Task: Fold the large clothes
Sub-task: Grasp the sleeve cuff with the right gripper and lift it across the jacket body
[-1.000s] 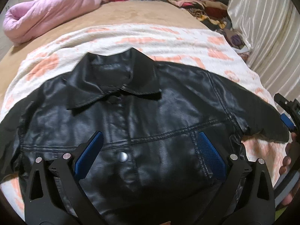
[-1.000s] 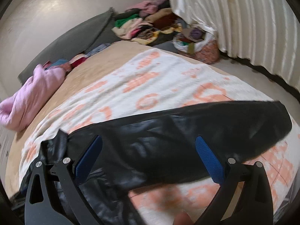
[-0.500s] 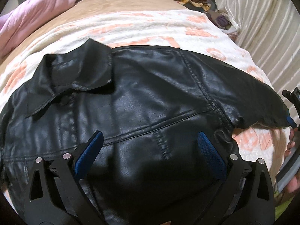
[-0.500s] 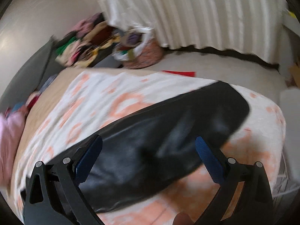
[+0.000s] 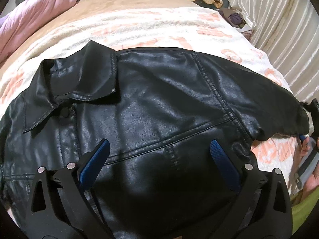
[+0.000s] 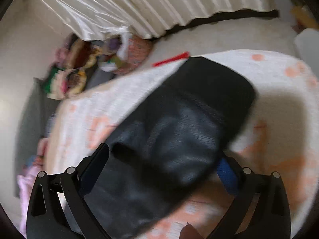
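Note:
A black leather jacket (image 5: 151, 107) lies flat, front up, on a white blanket (image 5: 151, 25) with orange marks. Its collar (image 5: 75, 83) is at the upper left and one sleeve (image 5: 275, 107) stretches to the right. My left gripper (image 5: 159, 159) hovers open above the jacket's chest, holding nothing. At the right edge of the left wrist view the right gripper (image 5: 308, 125) sits at the sleeve's cuff. In the blurred right wrist view the sleeve (image 6: 179, 139) runs between the wide-apart fingers of my right gripper (image 6: 165, 163), and the cuff (image 6: 215, 83) lies beyond them.
A pink quilt (image 5: 33, 20) is bunched at the bed's far left. Piled clothes (image 6: 75, 67) and a full bag (image 6: 127, 53) sit on the floor by the pleated white curtain (image 6: 139, 6). A hand (image 5: 311, 177) holds the right gripper near the bed's right edge.
My left gripper drifted right over the jacket, so the collar slid left in view. My right gripper swung right and closed in on the sleeve, which now lies between its fingers.

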Demonstrator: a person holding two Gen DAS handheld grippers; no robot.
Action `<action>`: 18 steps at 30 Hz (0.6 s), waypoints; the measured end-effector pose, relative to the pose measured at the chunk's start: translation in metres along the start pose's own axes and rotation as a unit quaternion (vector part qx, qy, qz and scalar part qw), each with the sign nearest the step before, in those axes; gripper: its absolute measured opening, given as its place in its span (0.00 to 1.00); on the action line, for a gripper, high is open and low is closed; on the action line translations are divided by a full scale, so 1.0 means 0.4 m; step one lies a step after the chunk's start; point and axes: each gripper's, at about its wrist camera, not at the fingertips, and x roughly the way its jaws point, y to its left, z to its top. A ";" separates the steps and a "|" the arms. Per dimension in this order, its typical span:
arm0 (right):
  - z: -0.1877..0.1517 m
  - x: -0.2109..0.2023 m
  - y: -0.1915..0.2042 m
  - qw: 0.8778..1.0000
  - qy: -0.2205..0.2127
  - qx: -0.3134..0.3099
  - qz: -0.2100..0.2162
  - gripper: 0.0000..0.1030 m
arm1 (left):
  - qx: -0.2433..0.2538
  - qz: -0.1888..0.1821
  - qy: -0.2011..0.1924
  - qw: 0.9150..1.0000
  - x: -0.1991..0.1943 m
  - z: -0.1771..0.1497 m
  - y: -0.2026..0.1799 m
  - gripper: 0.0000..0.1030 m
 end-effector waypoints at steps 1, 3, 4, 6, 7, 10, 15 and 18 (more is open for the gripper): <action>0.002 0.005 0.002 1.000 0.002 0.001 0.019 0.89 | 0.000 0.001 -0.001 1.000 -0.003 -0.002 0.004 0.91; 0.012 0.012 0.007 0.999 -0.002 0.000 0.032 0.45 | 0.000 0.004 0.000 1.000 -0.013 -0.008 0.014 0.91; 0.017 0.010 0.013 0.999 -0.007 -0.007 0.046 0.36 | -0.002 0.003 0.000 1.000 -0.019 -0.010 0.019 0.91; 0.022 -0.001 0.028 0.997 -0.013 -0.013 0.077 0.16 | -0.005 0.004 -0.002 1.000 -0.032 -0.012 0.032 0.91; 0.023 -0.013 0.043 0.994 -0.020 -0.022 0.101 0.14 | -0.007 0.005 -0.004 1.000 -0.040 -0.012 0.038 0.91; 0.019 -0.058 0.105 0.985 -0.047 -0.070 0.152 0.10 | -0.013 0.002 -0.008 1.000 -0.061 -0.013 0.055 0.91; -0.007 -0.131 0.213 0.962 -0.054 -0.137 0.228 0.07 | -0.047 -0.015 -0.012 0.999 -0.109 -0.011 0.113 0.91; -0.043 -0.194 0.282 0.944 -0.063 -0.187 0.264 0.06 | -0.055 -0.020 -0.025 0.998 -0.146 -0.014 0.143 0.91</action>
